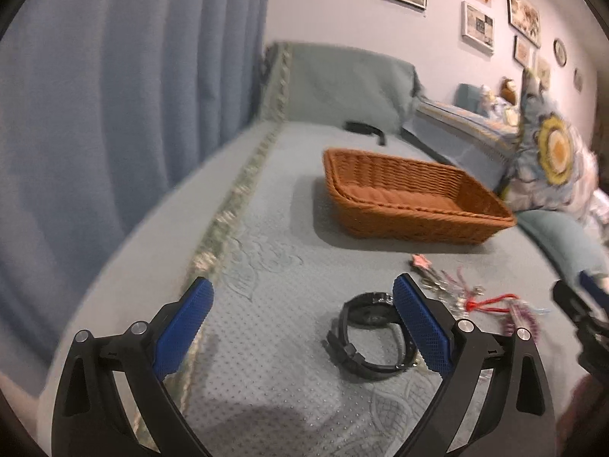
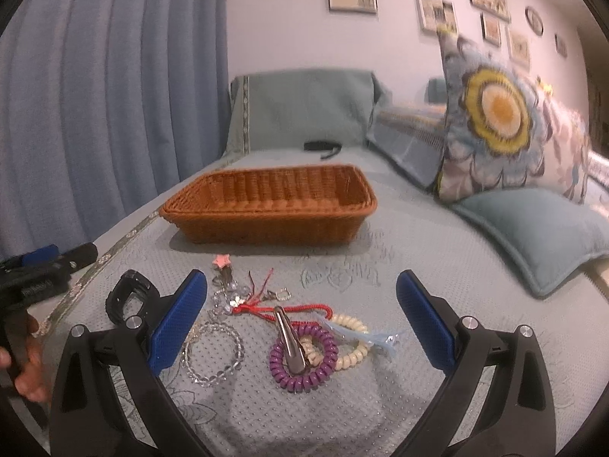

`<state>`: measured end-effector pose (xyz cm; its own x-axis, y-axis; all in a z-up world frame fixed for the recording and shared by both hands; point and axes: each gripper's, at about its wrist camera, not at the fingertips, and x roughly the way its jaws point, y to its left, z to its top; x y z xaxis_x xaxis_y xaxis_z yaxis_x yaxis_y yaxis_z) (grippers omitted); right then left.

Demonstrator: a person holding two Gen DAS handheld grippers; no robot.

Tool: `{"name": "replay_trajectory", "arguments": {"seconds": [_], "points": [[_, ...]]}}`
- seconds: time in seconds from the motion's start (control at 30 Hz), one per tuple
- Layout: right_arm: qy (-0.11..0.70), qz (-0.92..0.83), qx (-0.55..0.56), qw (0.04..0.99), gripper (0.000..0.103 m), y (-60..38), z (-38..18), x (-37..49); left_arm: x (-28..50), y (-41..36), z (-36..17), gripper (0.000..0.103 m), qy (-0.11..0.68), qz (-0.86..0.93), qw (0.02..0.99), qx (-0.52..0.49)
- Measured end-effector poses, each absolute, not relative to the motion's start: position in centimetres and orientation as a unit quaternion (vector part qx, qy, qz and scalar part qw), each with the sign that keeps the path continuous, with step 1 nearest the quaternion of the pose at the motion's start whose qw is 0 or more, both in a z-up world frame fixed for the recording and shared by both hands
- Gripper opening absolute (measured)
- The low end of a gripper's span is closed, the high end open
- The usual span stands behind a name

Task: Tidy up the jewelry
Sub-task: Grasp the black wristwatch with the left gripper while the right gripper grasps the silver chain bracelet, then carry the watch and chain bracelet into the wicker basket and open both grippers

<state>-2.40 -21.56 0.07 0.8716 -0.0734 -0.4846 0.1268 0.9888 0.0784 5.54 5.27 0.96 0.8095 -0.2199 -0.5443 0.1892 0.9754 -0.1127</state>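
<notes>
Both my grippers gape empty: left gripper (image 1: 302,304) over black watch (image 1: 367,337), right gripper (image 2: 302,297) over purple coil hair tie (image 2: 303,358). Wicker basket (image 2: 266,213) beyond, far side.

No legible text anywhere.
</notes>
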Motion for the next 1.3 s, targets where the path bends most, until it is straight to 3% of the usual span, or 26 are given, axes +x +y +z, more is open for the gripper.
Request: {"name": "replay_trajectory", "arguments": {"seconds": [0.13,0.47,0.53,0.67,0.7,1.03,1.07,1.1,1.13,1.3], "points": [[0.293,-0.029,0.07,0.953,0.074,-23.2,0.2,-1.6,6.6,4.8,0.2,0.089,0.318,-0.14,0.937,-0.03],[0.365,0.083,0.083,0.924,0.044,-21.4,-0.5,-1.8,8.2,2.5,-2.9,0.054,0.395,-0.162,0.904,-0.012],[0.385,0.106,0.077,0.914,0.036,-19.7,-1.0,-1.5,8.4,2.8,-3.3,0.053,0.407,-0.162,0.899,-0.021],[0.413,0.087,0.038,0.906,0.029,-17.4,-2.8,-0.8,9.0,3.3,-3.8,0.041,0.423,-0.162,0.891,-0.038],[0.42,0.076,0.031,0.904,0.025,-17.3,-3.3,-0.5,9.1,3.4,-3.9,0.041,0.424,-0.163,0.89,-0.039],[0.437,0.034,-0.019,0.899,0.023,-16.1,-5.3,2.6,9.2,2.5,-4.1,0.041,0.428,-0.152,0.891,-0.017],[0.436,0.039,-0.023,0.899,0.019,-15.9,-5.3,2.5,9.0,2.2,-4.1,0.036,0.426,-0.147,0.893,-0.006],[0.435,0.043,-0.025,0.899,0.013,-15.8,-5.3,2.5,8.9,1.9,-4.0,0.022,0.423,-0.15,0.893,0.0],[0.434,0.046,-0.027,0.899,0.007,-15.7,-5.3,2.3,8.8,1.8,-3.9,0.021,0.422,-0.151,0.894,0.001],[0.425,0.054,-0.012,0.904,0.006,-16.4,-4.9,1.5,8.5,2.4,-3.4,0.008,0.41,-0.161,0.898,-0.014]]}}
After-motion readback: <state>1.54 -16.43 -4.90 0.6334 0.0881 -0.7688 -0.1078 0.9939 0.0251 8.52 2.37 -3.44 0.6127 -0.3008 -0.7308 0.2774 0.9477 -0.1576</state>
